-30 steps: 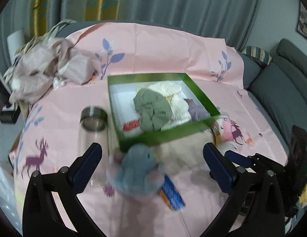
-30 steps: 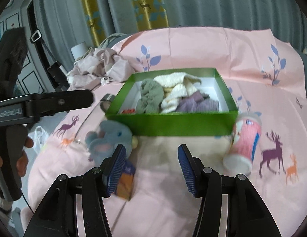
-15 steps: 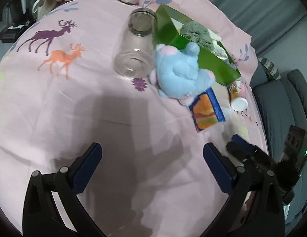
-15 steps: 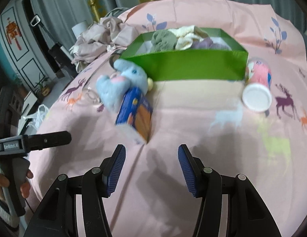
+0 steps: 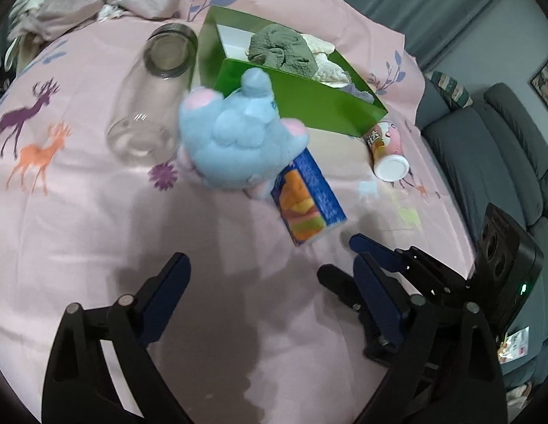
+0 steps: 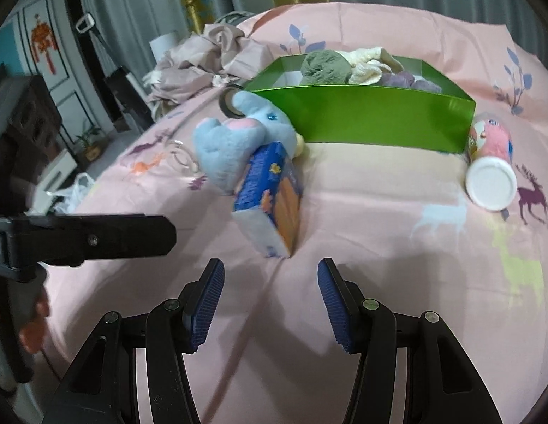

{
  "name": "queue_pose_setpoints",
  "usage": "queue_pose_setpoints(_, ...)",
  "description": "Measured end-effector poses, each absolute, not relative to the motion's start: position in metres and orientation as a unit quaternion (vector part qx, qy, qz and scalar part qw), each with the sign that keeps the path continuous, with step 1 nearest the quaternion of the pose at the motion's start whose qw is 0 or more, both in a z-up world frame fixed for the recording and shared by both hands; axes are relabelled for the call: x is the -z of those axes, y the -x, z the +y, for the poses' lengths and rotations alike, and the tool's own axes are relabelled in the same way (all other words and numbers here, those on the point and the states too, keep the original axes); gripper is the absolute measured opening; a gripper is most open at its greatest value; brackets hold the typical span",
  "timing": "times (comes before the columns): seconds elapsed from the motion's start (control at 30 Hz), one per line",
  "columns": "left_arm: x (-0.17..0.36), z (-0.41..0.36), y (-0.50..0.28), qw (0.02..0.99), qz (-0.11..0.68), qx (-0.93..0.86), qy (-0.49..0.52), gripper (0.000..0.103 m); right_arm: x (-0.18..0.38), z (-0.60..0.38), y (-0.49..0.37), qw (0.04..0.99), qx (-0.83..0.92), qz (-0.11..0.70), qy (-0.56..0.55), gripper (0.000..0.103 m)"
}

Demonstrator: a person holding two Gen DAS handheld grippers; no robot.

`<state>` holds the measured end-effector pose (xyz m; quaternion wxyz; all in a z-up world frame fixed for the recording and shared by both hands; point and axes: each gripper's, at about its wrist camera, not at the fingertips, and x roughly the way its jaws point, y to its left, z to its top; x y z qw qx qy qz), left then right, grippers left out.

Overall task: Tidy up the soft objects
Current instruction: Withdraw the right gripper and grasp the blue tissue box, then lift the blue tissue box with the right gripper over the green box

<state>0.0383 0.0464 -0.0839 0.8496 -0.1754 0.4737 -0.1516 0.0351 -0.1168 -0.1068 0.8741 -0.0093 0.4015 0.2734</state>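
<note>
- Left claw (image 5: 270,282), low in its frame, gapes wide with nothing between its pads, though its jaws have just been closing a little.
- Right claw (image 6: 270,296), at lower centre of its view, is released halfway, empty too.
- Blue plush toy (image 5: 238,137) lies mid-frame on the pink bench cloth (image 5: 79,229), touching the green box (image 5: 309,99) and a snack carton (image 5: 305,205).
- Glass jar (image 5: 154,88) lies left of the toy; a pink canister (image 6: 489,162) lies at right.
</note>
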Motion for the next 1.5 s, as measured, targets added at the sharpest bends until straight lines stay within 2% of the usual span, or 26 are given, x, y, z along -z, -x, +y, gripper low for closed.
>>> queue_pose_setpoints(0.2, 0.088, 0.03, -0.063, 0.844, 0.483, 0.172, 0.158, 0.079, 0.113, -0.106, -0.045, 0.871, -0.279, 0.403, 0.029, 0.056)
queue_pose_setpoints(0.33, 0.092, 0.018, -0.076, 0.838, 0.488, 0.19, 0.156, 0.077, 0.114, -0.098, -0.052, 0.866, -0.29, 0.406, 0.032, 0.056)
queue_pose_setpoints(0.47, 0.096, 0.014, -0.085, 0.829, 0.495, 0.202, 0.162, 0.053, 0.113, -0.096, -0.058, 0.866, -0.295, 0.403, 0.03, 0.056)
queue_pose_setpoints(0.6, 0.1, 0.014, -0.089, 0.821, 0.505, 0.204, 0.172, 0.051, 0.112, -0.095, -0.063, 0.864, -0.296, 0.405, 0.027, 0.048)
queue_pose_setpoints(0.63, 0.1, 0.015, -0.089, 0.82, 0.506, 0.204, 0.171, 0.051, 0.113, -0.095, -0.064, 0.863, -0.296, 0.408, 0.025, 0.042)
queue_pose_setpoints(0.7, 0.099, 0.012, -0.089, 0.818, 0.507, 0.21, 0.171, 0.041, 0.116, -0.094, -0.066, 0.86, -0.299, 0.414, 0.019, 0.035)
queue_pose_setpoints(0.83, 0.093, 0.004, -0.083, 0.83, 0.499, 0.21, 0.134, 0.041, 0.114, -0.091, -0.064, 0.863, -0.298, 0.408, 0.027, 0.032)
queue_pose_setpoints(1.13, 0.067, -0.008, -0.046, 0.847, 0.471, 0.223, 0.106, 0.041, 0.097, -0.107, -0.03, 0.874, -0.306, 0.377, 0.009, 0.031)
queue_pose_setpoints(1.5, 0.01, -0.025, -0.033, 0.874, 0.412, 0.247, 0.076, 0.041, 0.045, -0.129, -0.008, 0.904, -0.289, 0.315, -0.005, 0.031)
